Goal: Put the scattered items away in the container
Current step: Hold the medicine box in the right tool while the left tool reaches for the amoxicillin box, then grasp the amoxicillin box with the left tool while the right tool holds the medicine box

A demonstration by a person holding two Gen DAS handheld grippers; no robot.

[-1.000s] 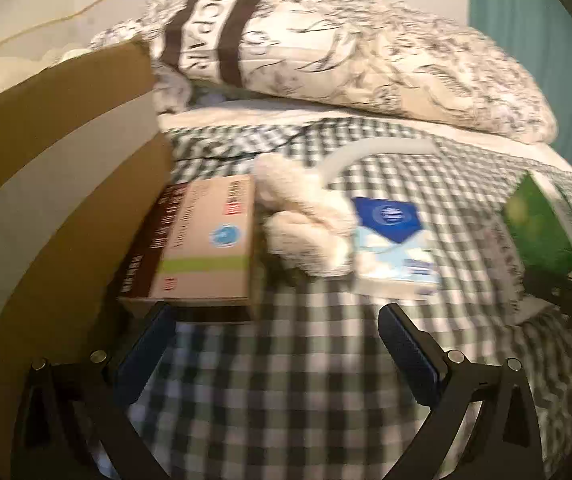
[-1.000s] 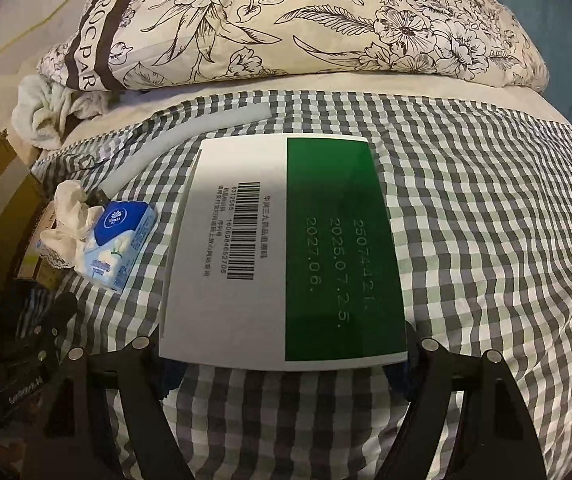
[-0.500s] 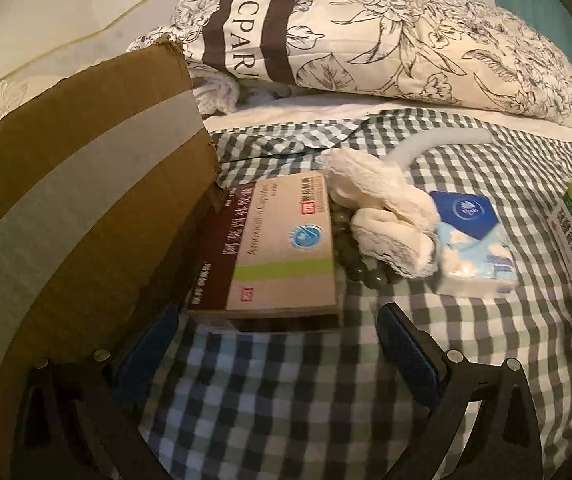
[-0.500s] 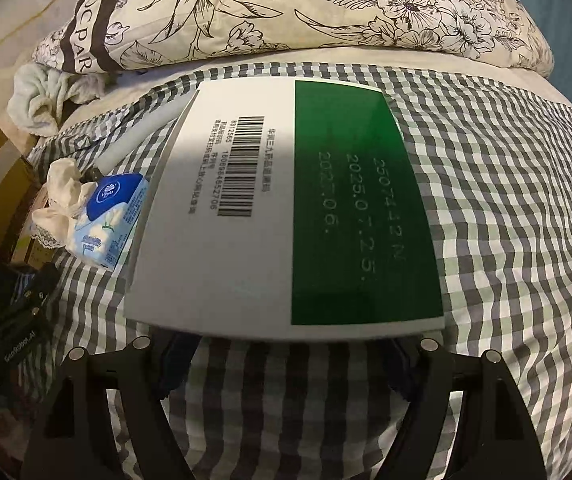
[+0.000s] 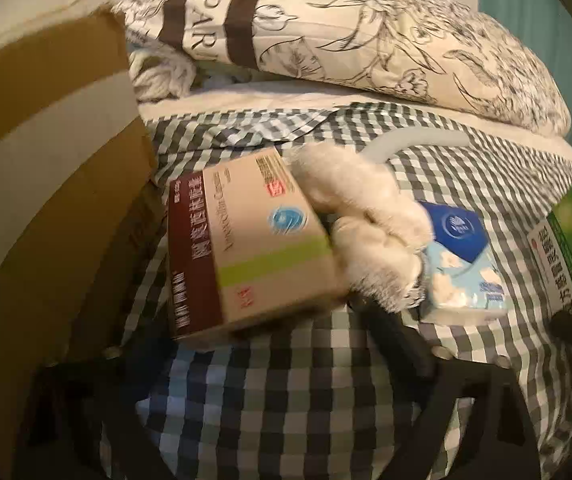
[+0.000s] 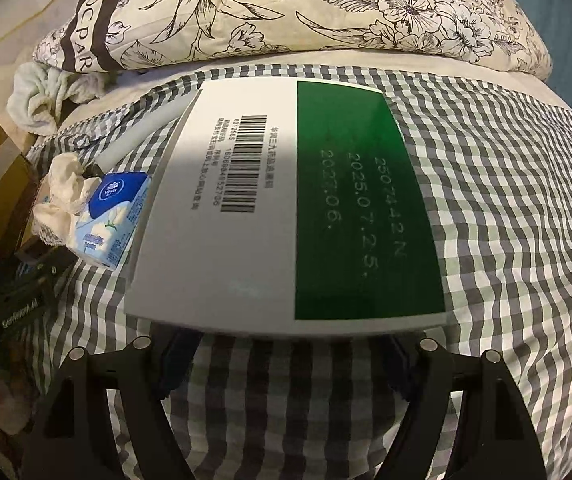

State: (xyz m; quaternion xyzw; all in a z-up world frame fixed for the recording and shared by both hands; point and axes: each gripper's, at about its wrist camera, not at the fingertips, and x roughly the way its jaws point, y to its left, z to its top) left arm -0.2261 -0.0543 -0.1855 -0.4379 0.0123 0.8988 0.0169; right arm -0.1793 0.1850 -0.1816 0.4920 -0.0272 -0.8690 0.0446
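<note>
The beige box (image 5: 253, 240) lay straight ahead between the closing jaws of the left tool (image 5: 269, 344), long axis running away; no firm grip was yet seen. The green box (image 6: 286, 208) was held wide in the right tool (image 6: 286, 364).

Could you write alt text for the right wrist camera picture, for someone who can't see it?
A hand-held gripper holds a flat white and green box with a barcode, its fingers at either side, over a grey checked bedsheet. To the left lie a blue tissue pack and crumpled cream cloth; a floral pillow lies behind.
</note>
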